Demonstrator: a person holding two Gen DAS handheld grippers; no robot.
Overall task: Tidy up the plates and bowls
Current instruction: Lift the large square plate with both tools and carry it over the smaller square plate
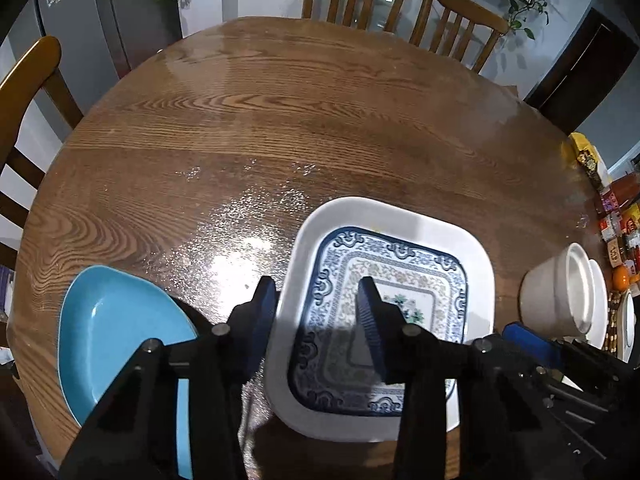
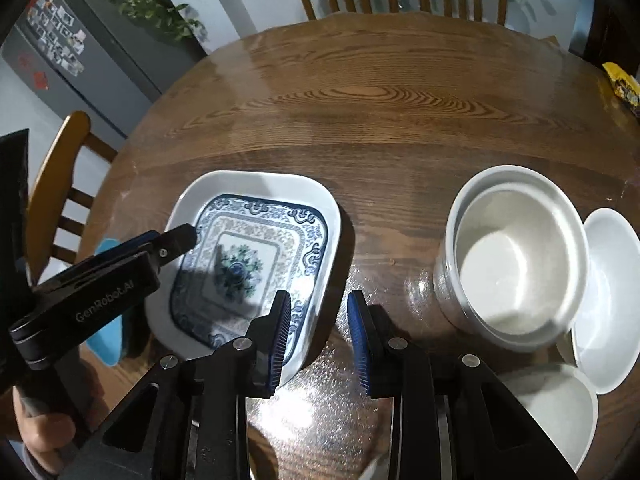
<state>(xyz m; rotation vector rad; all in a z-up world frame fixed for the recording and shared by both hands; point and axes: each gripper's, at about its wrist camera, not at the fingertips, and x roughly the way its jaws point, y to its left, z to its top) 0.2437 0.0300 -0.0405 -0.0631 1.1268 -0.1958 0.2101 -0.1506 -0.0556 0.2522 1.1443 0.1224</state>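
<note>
Left hand-held gripper (image 1: 318,300): jaws straddle tray (image 1: 476,252) left rim, not yet clamped | right hand-held gripper (image 2: 318,320): parted, empty, astride right rim | tray flat on bench (image 1: 280,120) | risk: thin-rim grip slipping, tray tilting.

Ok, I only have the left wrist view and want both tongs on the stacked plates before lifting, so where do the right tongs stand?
Observer: The right tongs straddle the right rim of the white dish, jaws open, not pinching it.
Operator: And the white pot, anything in it?
Observer: The white pot looks empty.
Operator: What sits beside it?
Observer: Two shallow white bowls, one against its right side, one nearer the camera.
</note>
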